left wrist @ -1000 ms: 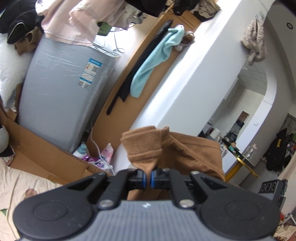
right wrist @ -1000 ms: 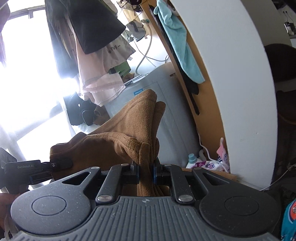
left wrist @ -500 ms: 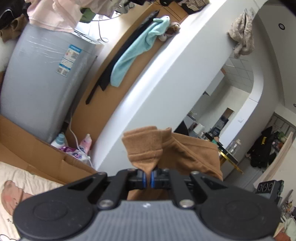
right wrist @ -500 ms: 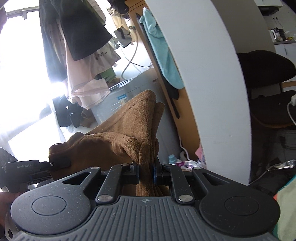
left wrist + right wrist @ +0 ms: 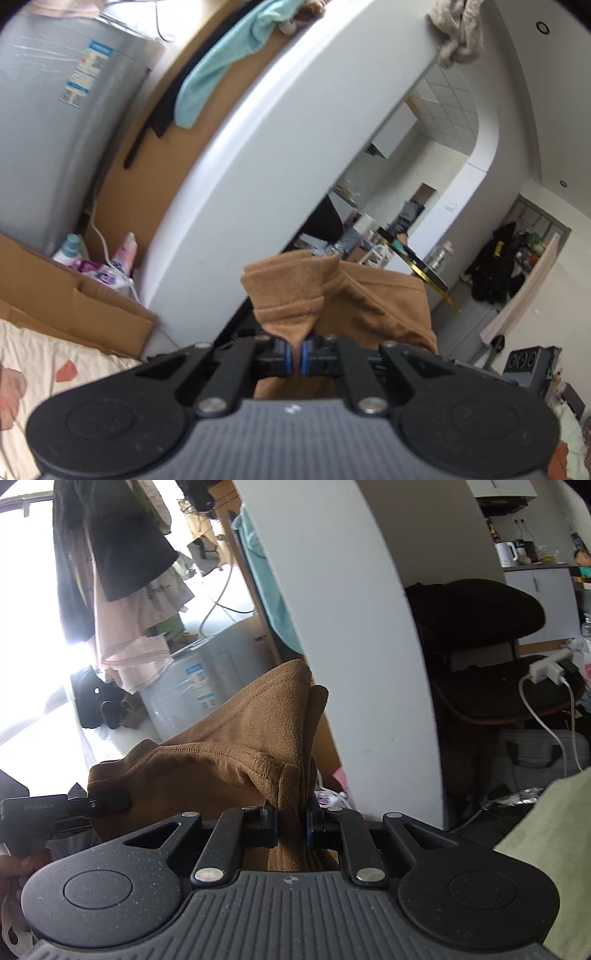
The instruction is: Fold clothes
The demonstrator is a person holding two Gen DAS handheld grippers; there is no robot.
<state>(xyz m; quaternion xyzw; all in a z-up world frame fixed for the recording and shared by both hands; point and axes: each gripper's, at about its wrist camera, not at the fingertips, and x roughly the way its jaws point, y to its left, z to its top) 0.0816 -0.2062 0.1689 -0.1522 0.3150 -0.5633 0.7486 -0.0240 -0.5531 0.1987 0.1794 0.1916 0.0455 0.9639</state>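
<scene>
A brown fleece garment hangs in the air between both grippers. My left gripper is shut on one ribbed edge of it, the cloth bunching up above the pads. In the right wrist view the same brown garment rises in a peak, and my right gripper is shut on a thick fold of it. The left gripper also shows at the left of that view, clamped on the garment's far edge. The lower part of the garment is hidden below both tools.
A white curved wall stands close ahead. Left of it are a grey washing machine, a teal towel and a cardboard box. A patterned bed sheet lies below. A dark chair and hanging clothes flank the right view.
Both grippers have swung to the right with the garment still held: the washing machine has slid left and the room beyond the white wall has come into view.
</scene>
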